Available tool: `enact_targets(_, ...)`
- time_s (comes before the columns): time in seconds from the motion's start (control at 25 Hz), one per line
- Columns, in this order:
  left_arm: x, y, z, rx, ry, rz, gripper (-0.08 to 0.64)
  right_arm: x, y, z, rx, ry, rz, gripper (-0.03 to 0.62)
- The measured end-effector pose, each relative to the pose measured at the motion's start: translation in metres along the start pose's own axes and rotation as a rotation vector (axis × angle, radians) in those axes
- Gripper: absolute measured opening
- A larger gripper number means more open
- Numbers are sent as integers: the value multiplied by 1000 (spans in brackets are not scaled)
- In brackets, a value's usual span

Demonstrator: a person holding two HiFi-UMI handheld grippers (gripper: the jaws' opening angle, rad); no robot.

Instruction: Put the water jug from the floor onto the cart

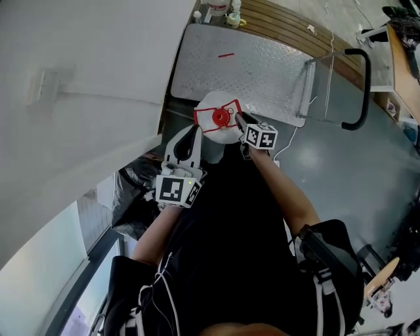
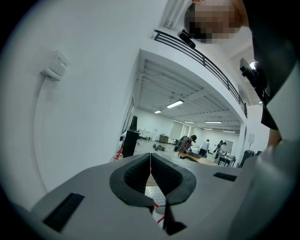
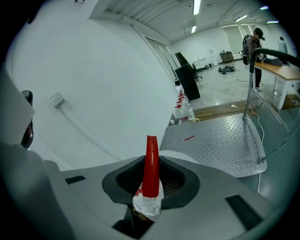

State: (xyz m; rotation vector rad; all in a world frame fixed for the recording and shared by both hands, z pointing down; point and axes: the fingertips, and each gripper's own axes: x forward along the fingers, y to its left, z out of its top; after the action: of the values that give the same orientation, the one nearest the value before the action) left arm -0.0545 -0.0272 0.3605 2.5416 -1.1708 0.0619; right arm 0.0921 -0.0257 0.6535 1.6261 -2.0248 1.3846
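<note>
A: From your left, the white wall (image 1: 85, 65) fills the nine o'clock side of the head view. Your left claw (image 1: 194, 130) sits at seven o'clock of the water jug (image 1: 213, 105), with its tips just beside the white flank.

B: That left claw is together. In its own view the two pads meet in a line with nothing between them. Whether it touches the jug, I cannot tell.

A: The jug is near the middle of your head view, with its red cap (image 1: 221, 117) facing up at you. It is right at the near edge of the cart (image 1: 262, 72), not on the deck. Its base is hidden from you, so I cannot tell if it is clear of the floor (image 1: 354, 170).

B: Your right claw (image 1: 237, 119) comes in from four o'clock of the cap. It is clamped on the jug's red handle (image 3: 151, 159), which stands upright between the pads. A bit of white plastic (image 3: 147, 204) is bunched below the handle.

A: At twelve to one o'clock of the jug lies the cart's checker-plate deck, with one small red mark (image 1: 226, 55) on it.

B: The black push bar (image 1: 365, 85) rises at the deck's three o'clock end. A few bottles (image 1: 226, 12) stand beyond the far edge, at twelve o'clock.
</note>
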Motion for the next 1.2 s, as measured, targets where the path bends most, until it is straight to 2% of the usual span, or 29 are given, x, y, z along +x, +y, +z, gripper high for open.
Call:
enact_targets(0.16,56,-12,5,-68,-14,-27,18,13,-30,21,-32,53,37,87)
enact_targets(0.32,104,-19,10,-29,-10,8,18,25,-64,51,-36,69,71,88)
enact_targets(0.44,131,-24,12,-37,-8,19,18,35,-90,75,-6,67,72,89)
enact_targets(0.56,153,-42,17,-37,-10,-25,18,45,-114,101,35,35,65,89)
enact_targets(0.76,185,-76,15,56,3,-68,18,52,-177,137,81,-6,-4,91)
enact_targets(0.96,201,-81,8,36,39,-65,18,66,-220,169,132,-50,-13,92)
enact_targets(1.2,205,-83,0,31,70,-47,18,61,-276,188,240,-141,39,92)
